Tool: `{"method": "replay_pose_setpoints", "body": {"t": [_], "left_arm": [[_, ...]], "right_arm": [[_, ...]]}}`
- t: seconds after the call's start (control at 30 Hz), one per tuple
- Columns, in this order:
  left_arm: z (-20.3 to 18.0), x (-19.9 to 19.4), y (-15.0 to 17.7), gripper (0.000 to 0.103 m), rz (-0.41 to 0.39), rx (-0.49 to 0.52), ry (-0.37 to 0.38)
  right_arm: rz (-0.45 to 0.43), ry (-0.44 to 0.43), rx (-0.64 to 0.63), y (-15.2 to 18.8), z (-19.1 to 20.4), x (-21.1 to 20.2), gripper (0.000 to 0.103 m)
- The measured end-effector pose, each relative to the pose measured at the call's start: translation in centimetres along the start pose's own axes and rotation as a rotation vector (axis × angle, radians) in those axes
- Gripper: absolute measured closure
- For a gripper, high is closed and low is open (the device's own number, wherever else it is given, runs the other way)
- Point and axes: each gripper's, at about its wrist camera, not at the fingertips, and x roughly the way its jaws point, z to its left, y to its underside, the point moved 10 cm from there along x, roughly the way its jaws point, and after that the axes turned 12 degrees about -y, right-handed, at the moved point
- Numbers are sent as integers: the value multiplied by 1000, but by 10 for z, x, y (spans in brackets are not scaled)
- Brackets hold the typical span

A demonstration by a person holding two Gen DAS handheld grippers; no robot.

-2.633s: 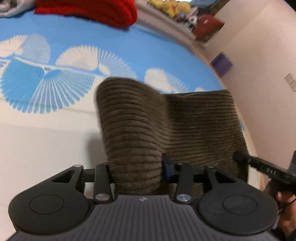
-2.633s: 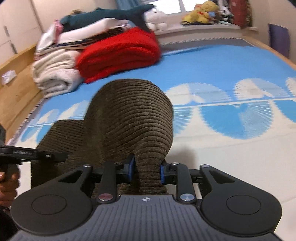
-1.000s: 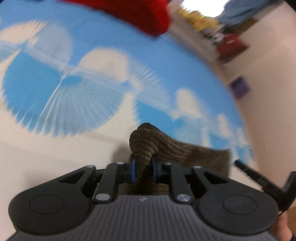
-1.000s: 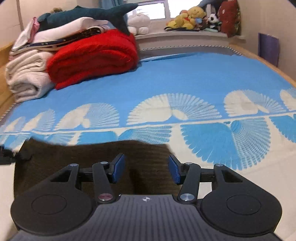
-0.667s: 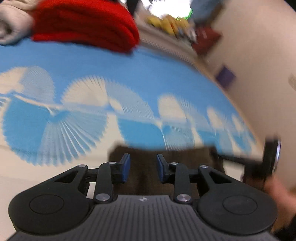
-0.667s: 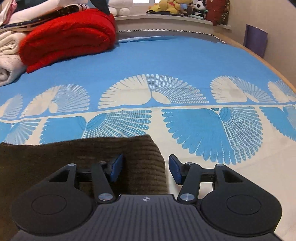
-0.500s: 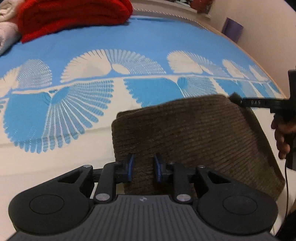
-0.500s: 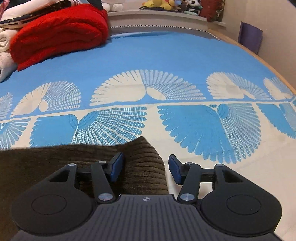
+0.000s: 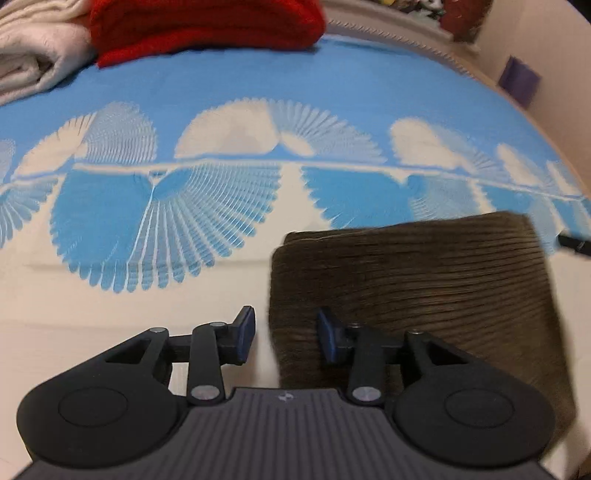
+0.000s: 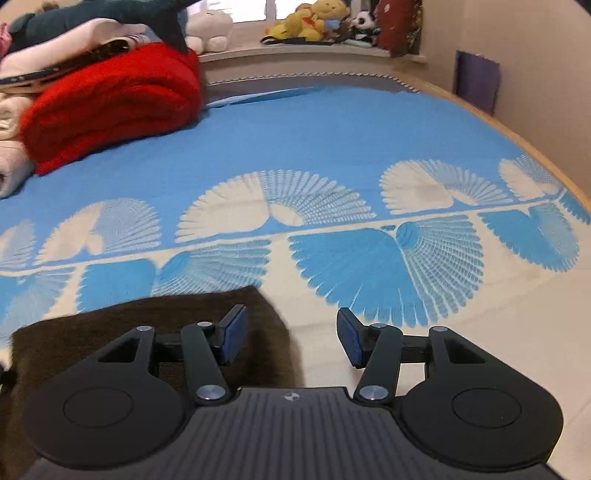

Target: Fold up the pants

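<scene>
Left wrist view: your left gripper (image 9: 286, 338) is opening, pinching nothing. Your right gripper (image 10: 290, 339) is spread too. The folded pants (image 9: 424, 288) lie on the bed (image 9: 332, 96). They look soft and thick, so grab an edge.

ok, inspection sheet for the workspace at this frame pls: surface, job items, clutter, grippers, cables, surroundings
Surface: bed cover, blue and cream fan pattern, lying flat.
Job's things: brown corduroy pants, folded into a compact rectangle, lying on the cream part.
Clutter: red blanket, cream blankets, a shark plush on the pile.
Grippers: left hand-held gripper opening, astride the pants' left edge, pads not pressing. Right hand-held gripper open, over the pants' right edge, nothing gripped.
Cables: nothing seen.
Surroundings: soft toys on the window ledge, purple panel against the wall.
</scene>
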Motion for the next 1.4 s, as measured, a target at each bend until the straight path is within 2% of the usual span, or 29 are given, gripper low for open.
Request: {"method": "replay_pose_setpoints", "body": {"t": [0.07,0.17,0.2,0.27,0.33,0.37,0.47,0.5,0.57,0.6,0.63,0.7,0.77,0.83,0.87,0.93,1.0,1.07,1.13,1.17,1.23,1.27,1.3,1.4], "left_arm": [[-9,-20,4,62,-43,59,56],[-36,-37,28,62,-47,209,140],[-40,-34,41,62,-33,260,142],[-41,-22,63,60,-25,336,98],[-40,-29,63,62,-28,302,88],[-38,-36,61,67,-16,270,80],[-43,-59,64,68,-43,265,128],[-45,-56,73,69,-25,302,114],[-38,-36,105,67,79,421,-52],[-36,-38,114,67,69,474,-126],[-39,-50,115,67,23,491,-156],[-45,-84,114,61,-57,428,-128],[-47,-121,118,35,-110,317,-81],[-47,-158,122,18,-174,212,-76],[-47,-174,124,16,-208,175,-83],[-48,-205,132,16,-271,117,-108],[-49,-229,142,15,-314,58,-125],[-52,-242,152,7,-322,18,-151],[-54,-243,171,3,-344,-15,-186],[-61,-238,184,2,-334,7,-193],[-75,-213,202,2,-208,63,-203],[-77,-207,203,2,-174,40,-185],[-78,-203,202,2,-168,10,-168],[-74,-195,193,0,-168,-11,-186]], "right_arm": [[48,-82,-19,10,9,-10,48],[136,-158,-83,36,24,-22,48],[169,-176,-100,48,28,-24,48],[252,-194,-125,75,32,-26,47],[365,-156,-163,108,29,-26,47],[389,-121,-188,120,26,-29,47],[343,-122,-164,124,27,-50,47],[325,-136,-138,126,28,-57,47],[368,-84,-157,144,21,-59,45],[369,-56,-177,150,19,-60,35],[356,-36,-177,151,18,-63,32],[315,-19,-126,146,21,-76,35],[244,-35,-63,137,25,-95,35],[149,-62,-11,128,36,-121,30],[95,-79,-7,124,43,-137,25],[13,-87,-29,124,56,-165,8],[-55,-89,-68,125,66,-192,7],[-133,-107,-39,130,73,-216,2],[-165,-119,-21,138,76,-228,1],[-165,-107,-17,147,76,-228,1],[-111,-84,4,167,77,-219,1],[-83,-76,17,174,76,-213,1],[-66,-63,24,179,77,-211,1],[-37,-14,-2,185,76,-201,1]]}}
